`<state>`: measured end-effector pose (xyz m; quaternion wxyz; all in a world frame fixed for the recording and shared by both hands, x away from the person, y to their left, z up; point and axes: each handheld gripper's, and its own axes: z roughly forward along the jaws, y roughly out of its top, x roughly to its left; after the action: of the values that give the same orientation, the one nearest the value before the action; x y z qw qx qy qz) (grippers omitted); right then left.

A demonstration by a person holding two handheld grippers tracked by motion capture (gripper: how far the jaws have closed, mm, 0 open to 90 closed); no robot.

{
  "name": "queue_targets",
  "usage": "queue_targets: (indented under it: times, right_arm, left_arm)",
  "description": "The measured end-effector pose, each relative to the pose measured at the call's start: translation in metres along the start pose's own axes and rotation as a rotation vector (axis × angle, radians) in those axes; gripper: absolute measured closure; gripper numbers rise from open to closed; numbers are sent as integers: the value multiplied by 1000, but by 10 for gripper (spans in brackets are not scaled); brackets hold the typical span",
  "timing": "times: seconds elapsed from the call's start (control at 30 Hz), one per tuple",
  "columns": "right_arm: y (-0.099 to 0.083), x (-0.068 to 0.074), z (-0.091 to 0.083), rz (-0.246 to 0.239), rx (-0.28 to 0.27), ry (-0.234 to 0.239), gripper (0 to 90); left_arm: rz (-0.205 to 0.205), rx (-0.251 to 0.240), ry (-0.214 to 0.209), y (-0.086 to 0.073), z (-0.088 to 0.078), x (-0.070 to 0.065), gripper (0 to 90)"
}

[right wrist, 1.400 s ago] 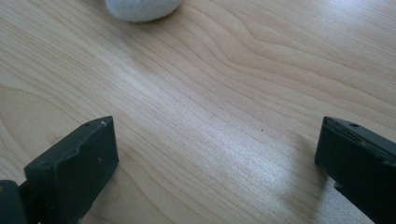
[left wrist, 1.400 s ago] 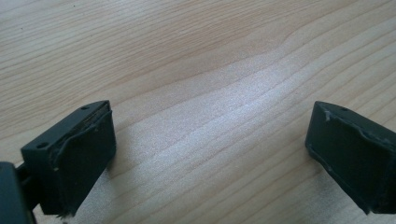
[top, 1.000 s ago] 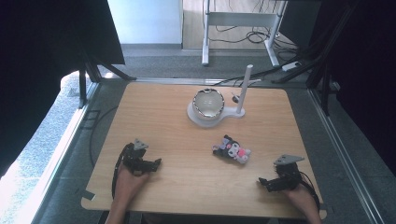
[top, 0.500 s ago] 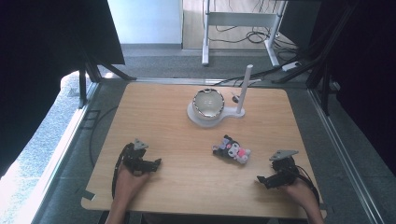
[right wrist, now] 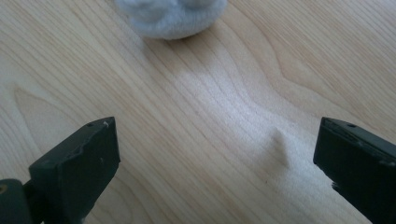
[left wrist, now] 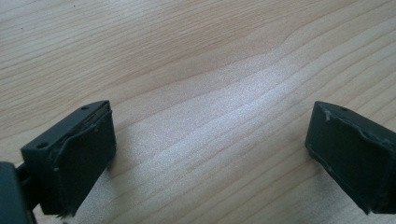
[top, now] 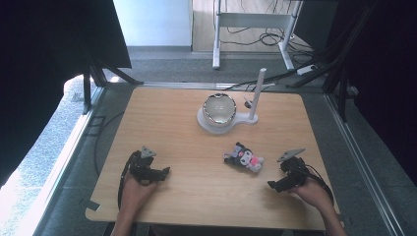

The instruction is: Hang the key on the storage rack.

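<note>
On the left of the high view, the left gripper (top: 156, 173) rests low over bare wood near the front of the tabletop (top: 162, 123). Its own view shows its jaws wide apart with nothing between them, just pale grain with long wavy bands and a soft sheen. The jaw pads look like matte black rubber, squared off, with slightly ragged edges.

Toward the middle, farther back, stands a white stand (top: 216, 123) with a rounded base, carrying a shiny metal bowl (top: 220, 108) with a patterned rim. A slim white post (top: 256, 93) rises from the stand's right end.

Nearer the person, right of centre, lies the plush toy (top: 244, 158), small, soft and fuzzy, in black, white and pink, on its side on the wood. It is well apart from the bowl and near the right gripper (top: 279, 184).

That gripper sits just right of the toy, held by a hand (top: 310, 192) coming in from the bottom edge. In its own view the jaws (right wrist: 215, 154) stand wide apart and empty, and a white fuzzy part of the toy (right wrist: 170, 16) shows at the top edge, ahead of them.

The step in hand looks like the approach for a pickup. The next move probably calls for carrying the open jaws forward until they straddle the toy, then closing gently, since the stuffing will give.
</note>
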<state>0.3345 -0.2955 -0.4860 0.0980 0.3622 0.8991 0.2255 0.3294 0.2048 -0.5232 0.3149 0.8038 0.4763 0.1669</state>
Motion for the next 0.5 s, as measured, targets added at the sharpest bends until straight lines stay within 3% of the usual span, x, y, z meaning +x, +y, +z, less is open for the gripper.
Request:
queue_targets:
  times: [0.5]
  right_arm:
    - [34,1,4,-80,69,21,39]
  left_arm:
    - [0,0,0,0,0,0,17]
